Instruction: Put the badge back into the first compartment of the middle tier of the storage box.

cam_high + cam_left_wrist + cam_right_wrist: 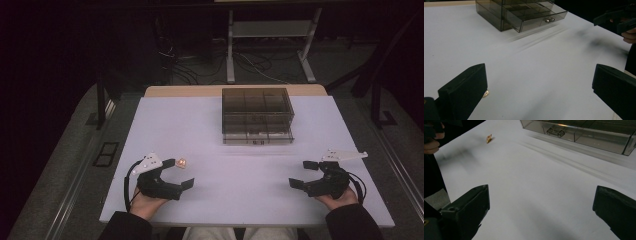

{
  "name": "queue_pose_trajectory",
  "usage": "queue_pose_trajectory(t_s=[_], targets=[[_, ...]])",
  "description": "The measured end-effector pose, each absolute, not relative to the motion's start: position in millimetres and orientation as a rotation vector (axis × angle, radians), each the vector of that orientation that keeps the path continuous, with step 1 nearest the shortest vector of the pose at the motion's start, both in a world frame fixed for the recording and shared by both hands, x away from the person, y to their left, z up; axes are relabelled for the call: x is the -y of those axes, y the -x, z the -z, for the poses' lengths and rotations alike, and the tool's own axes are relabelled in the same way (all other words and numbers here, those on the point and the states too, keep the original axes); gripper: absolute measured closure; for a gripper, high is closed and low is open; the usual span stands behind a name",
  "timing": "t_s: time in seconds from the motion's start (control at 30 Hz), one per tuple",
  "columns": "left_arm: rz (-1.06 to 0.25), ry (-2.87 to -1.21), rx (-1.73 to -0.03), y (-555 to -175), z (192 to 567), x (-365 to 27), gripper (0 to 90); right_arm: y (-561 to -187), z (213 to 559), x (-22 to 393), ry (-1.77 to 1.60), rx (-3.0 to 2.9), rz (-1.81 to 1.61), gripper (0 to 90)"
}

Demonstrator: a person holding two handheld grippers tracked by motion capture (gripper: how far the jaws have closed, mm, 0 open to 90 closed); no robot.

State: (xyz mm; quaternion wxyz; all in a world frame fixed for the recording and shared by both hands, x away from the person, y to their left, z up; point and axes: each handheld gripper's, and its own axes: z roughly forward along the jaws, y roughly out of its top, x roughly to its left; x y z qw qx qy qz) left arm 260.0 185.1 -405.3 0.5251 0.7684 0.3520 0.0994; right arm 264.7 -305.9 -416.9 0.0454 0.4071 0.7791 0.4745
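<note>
The left gripper (179, 173) rests on the near left part of the white table (210, 135), its black fingers spread wide and holding nothing. The small gold-coloured, crumpled-looking piece (182, 162) lies on the table just beside the tip of that gripper's far finger, outside the gap rather than between the fingers; in the left gripper view it peeks out at the base of the left finger (485, 93). It is too small to tell a clear long axis or which way it points, though in the right gripper view (489, 138) it looks slightly elongated and tilted. The smoky transparent plastic drawer box (257, 115) stands mid-table at the far side, its bottom drawer pulled out toward the person. The right gripper (306, 175), also wide open and empty, sits well apart from the piece, so the left one is the nearer.
</note>
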Motion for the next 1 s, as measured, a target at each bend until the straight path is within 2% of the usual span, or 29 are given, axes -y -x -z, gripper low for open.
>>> queue_pose_trajectory(t_s=[1.0], targets=[[-0.233, -1.896, -0.874, -294.6, 372.1, -204.6, 0.0, -265.3, 418.7, 305.5, -1.231, -2.39, -1.419, 0.5]])
